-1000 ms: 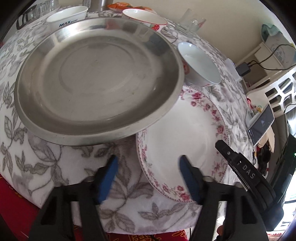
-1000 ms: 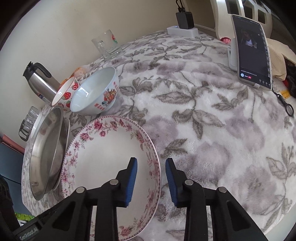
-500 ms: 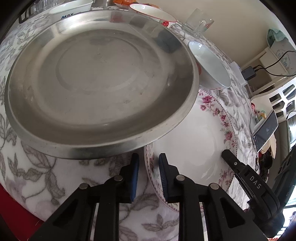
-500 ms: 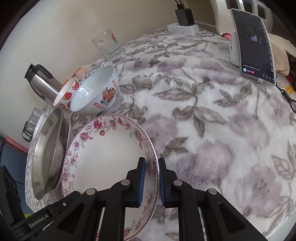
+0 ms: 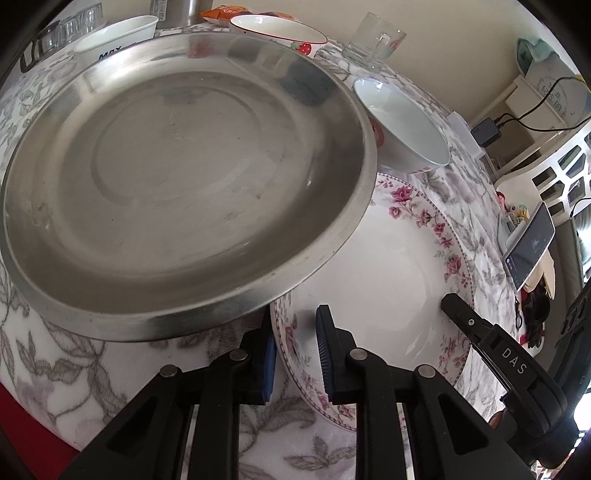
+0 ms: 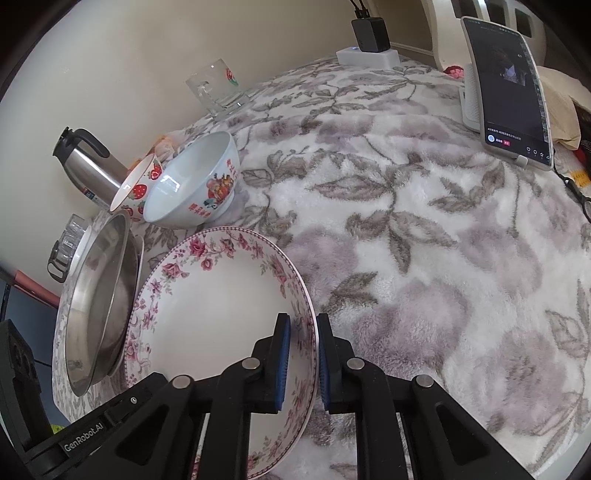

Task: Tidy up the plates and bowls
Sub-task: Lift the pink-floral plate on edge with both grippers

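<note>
Porcelain, the white round plate with a pink rose border (image 6: 221,325) lies on the leaf-patterned bench (image 6: 424,258), partly under the round steel dish (image 5: 177,177); left tool (image 5: 295,354) and right tool (image 6: 303,363) each clamp opposite rims

Two plates (image 6: 221,314) (image 5: 177,177), three bowls (image 6: 192,184) (image 6: 138,188) (image 5: 118,37)

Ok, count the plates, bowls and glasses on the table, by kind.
Plates: 2 (steel plate, floral plate)
Bowls: 3 (printed bowl, strawberry bowl, MAX bowl)
Glasses: 2 (mug, glass)
Total: 7
</note>
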Action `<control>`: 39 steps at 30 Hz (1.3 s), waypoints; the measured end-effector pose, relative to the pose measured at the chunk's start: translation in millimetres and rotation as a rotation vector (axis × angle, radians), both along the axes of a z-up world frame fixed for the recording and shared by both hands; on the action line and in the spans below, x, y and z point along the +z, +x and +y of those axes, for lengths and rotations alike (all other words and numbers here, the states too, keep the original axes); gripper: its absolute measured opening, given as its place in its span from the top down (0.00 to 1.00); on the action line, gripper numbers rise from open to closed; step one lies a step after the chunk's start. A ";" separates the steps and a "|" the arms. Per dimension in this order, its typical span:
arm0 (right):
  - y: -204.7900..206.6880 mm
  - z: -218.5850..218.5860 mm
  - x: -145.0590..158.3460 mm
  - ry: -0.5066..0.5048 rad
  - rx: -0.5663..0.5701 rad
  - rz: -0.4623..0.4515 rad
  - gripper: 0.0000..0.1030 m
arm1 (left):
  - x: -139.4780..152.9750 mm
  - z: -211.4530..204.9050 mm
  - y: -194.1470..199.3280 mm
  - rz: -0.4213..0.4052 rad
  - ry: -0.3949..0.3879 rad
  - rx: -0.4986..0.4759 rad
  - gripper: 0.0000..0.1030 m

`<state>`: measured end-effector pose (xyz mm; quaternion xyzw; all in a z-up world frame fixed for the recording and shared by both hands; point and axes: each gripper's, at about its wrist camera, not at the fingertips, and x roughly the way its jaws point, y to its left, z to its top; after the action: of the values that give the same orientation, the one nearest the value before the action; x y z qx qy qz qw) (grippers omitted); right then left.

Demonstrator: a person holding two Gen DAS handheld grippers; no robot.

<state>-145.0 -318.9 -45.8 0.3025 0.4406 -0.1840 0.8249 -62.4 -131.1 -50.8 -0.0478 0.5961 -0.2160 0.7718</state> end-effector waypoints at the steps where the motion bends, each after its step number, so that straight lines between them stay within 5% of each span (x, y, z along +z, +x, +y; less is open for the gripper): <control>1: -0.1 0.1 0.2 -0.001 0.001 0.000 0.85 | 0.5 -0.6 -0.3 -0.004 0.003 -0.004 0.79; 16: -6.2 0.0 13.8 -0.039 0.008 -0.041 0.85 | 17.0 -10.3 -9.0 -0.109 0.045 -0.074 0.79; 39: -37.2 -1.7 50.3 -0.134 -0.053 -0.129 0.85 | 49.1 -25.1 -25.3 -0.219 -0.001 -0.166 0.78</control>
<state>-182.2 -320.6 4.5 0.2694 0.3653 -0.2148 0.8648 -87.7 -156.2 -1.7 0.0252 0.5100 -0.2834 0.8118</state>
